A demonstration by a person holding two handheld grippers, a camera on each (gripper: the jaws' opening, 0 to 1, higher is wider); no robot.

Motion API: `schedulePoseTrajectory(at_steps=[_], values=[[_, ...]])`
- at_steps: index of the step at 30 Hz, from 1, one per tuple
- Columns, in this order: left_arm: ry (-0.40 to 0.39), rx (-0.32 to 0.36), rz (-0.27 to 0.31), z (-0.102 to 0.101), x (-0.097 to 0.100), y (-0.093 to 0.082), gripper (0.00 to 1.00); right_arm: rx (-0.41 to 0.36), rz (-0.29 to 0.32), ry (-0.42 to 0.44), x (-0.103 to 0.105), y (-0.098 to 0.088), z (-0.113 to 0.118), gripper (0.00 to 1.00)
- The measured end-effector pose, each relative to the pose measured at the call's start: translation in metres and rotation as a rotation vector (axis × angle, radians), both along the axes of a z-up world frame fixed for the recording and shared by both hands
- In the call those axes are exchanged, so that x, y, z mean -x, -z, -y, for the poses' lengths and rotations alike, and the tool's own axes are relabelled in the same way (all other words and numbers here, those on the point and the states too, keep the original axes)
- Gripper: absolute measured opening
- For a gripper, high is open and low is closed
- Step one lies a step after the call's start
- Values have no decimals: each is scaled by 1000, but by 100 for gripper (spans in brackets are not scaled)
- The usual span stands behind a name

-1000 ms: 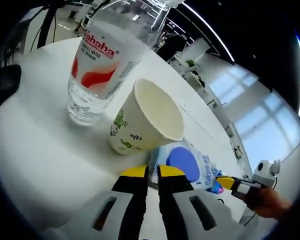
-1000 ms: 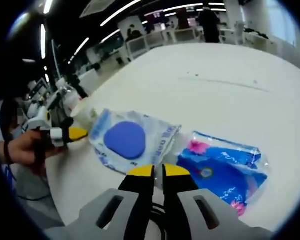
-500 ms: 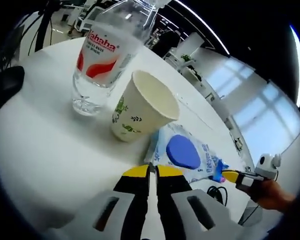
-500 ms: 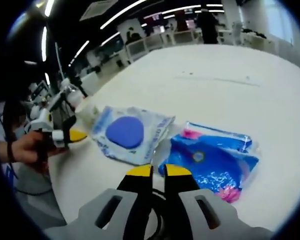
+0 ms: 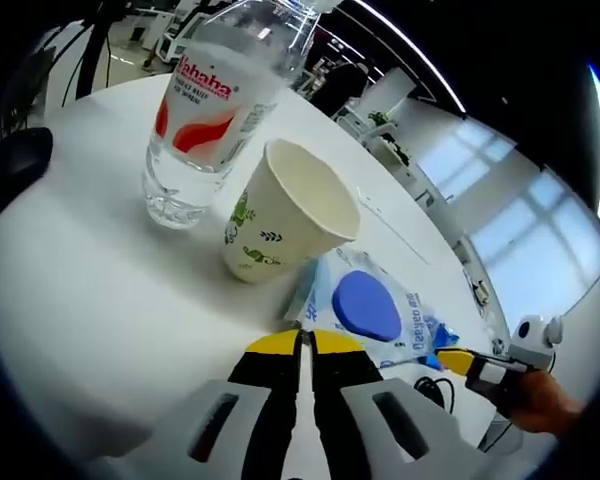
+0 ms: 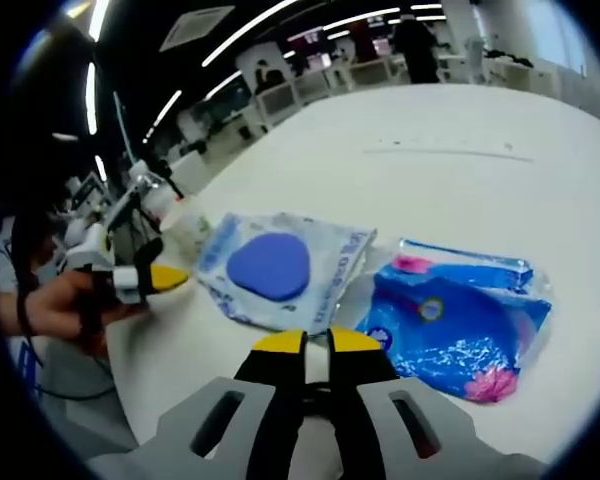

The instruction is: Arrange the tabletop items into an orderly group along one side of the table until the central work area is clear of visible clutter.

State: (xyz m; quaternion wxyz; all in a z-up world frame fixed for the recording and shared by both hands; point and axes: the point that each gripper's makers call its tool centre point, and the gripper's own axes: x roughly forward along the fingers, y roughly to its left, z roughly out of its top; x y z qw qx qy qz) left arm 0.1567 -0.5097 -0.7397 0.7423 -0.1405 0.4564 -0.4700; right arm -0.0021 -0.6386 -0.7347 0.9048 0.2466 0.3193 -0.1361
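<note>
A clear water bottle [image 5: 215, 110] with a red label stands on the white table [image 5: 90, 290]. A paper cup [image 5: 285, 220] with green print stands beside it, just apart. In front of the cup lies a wipes pack [image 5: 365, 305] with a blue oval lid. My left gripper [image 5: 302, 345] is shut just short of that pack, with nothing between its jaws. In the right gripper view the wipes pack [image 6: 280, 270] lies next to a blue tissue packet [image 6: 460, 320]. My right gripper [image 6: 316, 343] hovers shut in front of both. The left gripper [image 6: 165, 277] enters from the left, held by a hand.
A black object [image 5: 10, 170] sits at the table's left edge. A black cable [image 5: 435, 385] lies near the packs, under the right gripper. The right gripper [image 5: 465, 362], held by a hand, comes in at the lower right. Bare white tabletop [image 6: 460, 140] stretches behind the packs.
Both cameras shifted slightly. In the left gripper view the right gripper has dropped lower. The bottle, cup and packs lie where they were.
</note>
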Motion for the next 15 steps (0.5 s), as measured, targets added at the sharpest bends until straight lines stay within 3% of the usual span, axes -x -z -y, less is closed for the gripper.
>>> schedulePoseTrajectory(at_steps=[7, 15], values=[[39, 31, 21, 7, 24, -9, 3, 35, -7, 60, 32, -5, 20, 4], [184, 50, 36, 28, 72, -13, 7, 57, -17, 192, 76, -7, 48, 2]])
